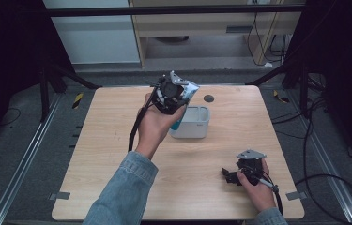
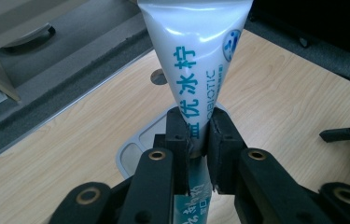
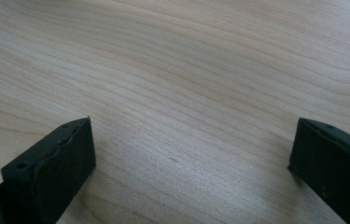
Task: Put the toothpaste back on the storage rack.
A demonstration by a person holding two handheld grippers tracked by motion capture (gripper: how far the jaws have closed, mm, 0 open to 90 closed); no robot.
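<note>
**Tube pinched near the thin end, could slip**

The left gripper (image 2: 196,154) is clamped on a white squeezable plastic tube with blue print (image 2: 196,51), pinching it at the narrow part, with the fat end sticking out past the jaws. Directly below the gripper sits a pale grey rounded plastic bin (image 1: 201,125). I'd worry that the slick tube slides or swings out and misses the bin. The right gripper (image 1: 230,176) rests spread wide on the light wooden table (image 3: 186,70), holding nothing.

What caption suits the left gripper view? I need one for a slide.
Left gripper clamps a white tube above a white tray on the wooden table.
</note>
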